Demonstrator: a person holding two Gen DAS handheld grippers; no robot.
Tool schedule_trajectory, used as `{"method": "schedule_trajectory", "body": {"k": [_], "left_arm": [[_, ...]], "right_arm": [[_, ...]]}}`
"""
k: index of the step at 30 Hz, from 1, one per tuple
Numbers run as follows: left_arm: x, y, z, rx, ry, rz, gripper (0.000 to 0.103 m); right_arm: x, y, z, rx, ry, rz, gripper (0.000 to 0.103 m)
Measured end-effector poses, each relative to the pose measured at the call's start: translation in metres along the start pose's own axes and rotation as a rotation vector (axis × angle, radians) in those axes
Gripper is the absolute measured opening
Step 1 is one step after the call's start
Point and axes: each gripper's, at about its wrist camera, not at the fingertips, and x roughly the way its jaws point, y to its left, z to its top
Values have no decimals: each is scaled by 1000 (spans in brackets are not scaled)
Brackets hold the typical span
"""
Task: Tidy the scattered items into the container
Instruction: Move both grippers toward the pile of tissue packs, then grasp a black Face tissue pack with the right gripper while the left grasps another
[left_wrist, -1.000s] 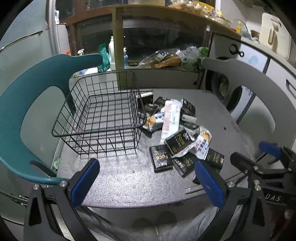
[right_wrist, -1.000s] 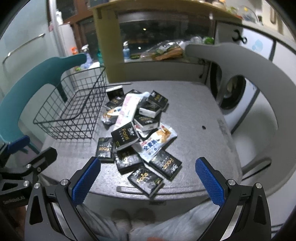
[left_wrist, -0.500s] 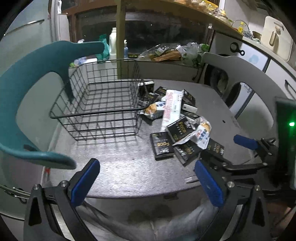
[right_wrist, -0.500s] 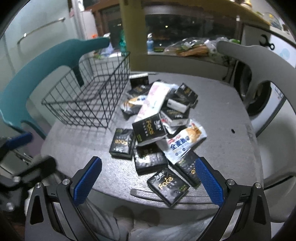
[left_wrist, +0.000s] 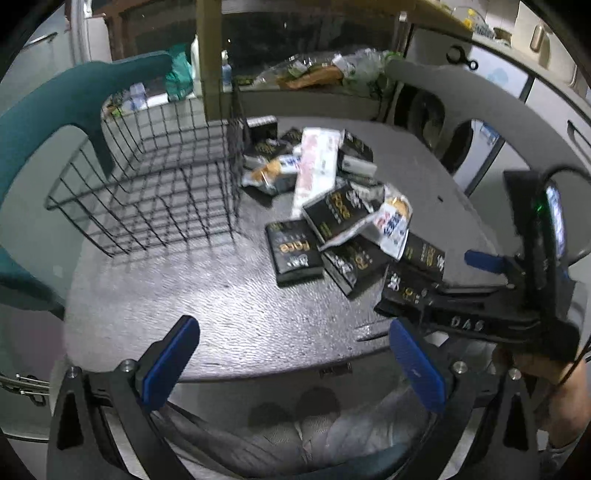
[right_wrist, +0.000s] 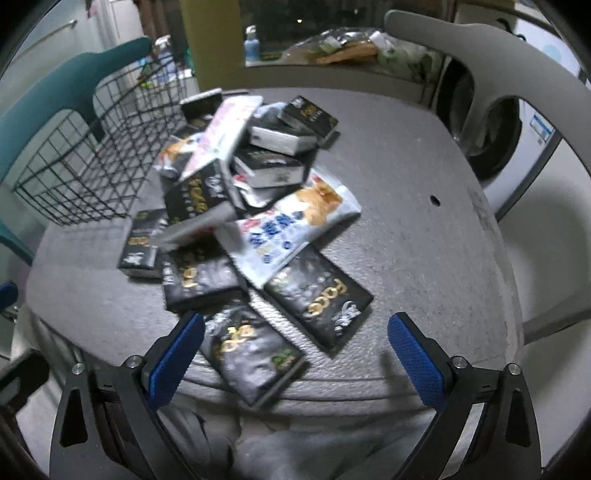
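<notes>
Left gripper (left_wrist: 291, 356) and right gripper (right_wrist: 295, 352) are both hovering at the table's (right_wrist: 424, 177) near edge, jaws apart, holding nothing. Black packets (right_wrist: 317, 297) and snack bags (right_wrist: 295, 225) are lying heaped right of the wire basket (left_wrist: 155, 184).

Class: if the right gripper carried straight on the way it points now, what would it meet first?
Probably the nearest black packet at the table's front edge; the open right gripper already frames it, though depth is hard to judge.
</notes>
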Motion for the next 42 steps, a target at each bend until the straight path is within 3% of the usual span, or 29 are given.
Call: {"method": "schedule_trajectory", "body": {"k": [4,8,15,18,21,23,28,37,42], "left_arm": [[30,0,0,-14,52,11,102],[44,3,6,-21,48,46,102],[63,11,21,-31,47,93,102],[71,12,27,-36,53,104,102],[76,10,32,-31,52,108,102],[79,9,34,-36,56,107,102],[85,9,41,-55,62,99,102],[104,16,51,-120,99,89,102],[111,23,52,-158,113,35,90]], "right_arm": [[17,-12,6,-6,4,-24,94],[31,-15,12,-51,-3,-72,90],[53,-24,17,-29,23,-29,89],[54,-24,18,-23,13,-2,81],[52,-17,20,-40,9,4,56],[52,-12,22,-50,10,-3,49],[46,-3,22,-54,3,-6,47],[8,13,29,-82,-92,-9,47],[-5,19,30,-85,-113,8,48]]}}
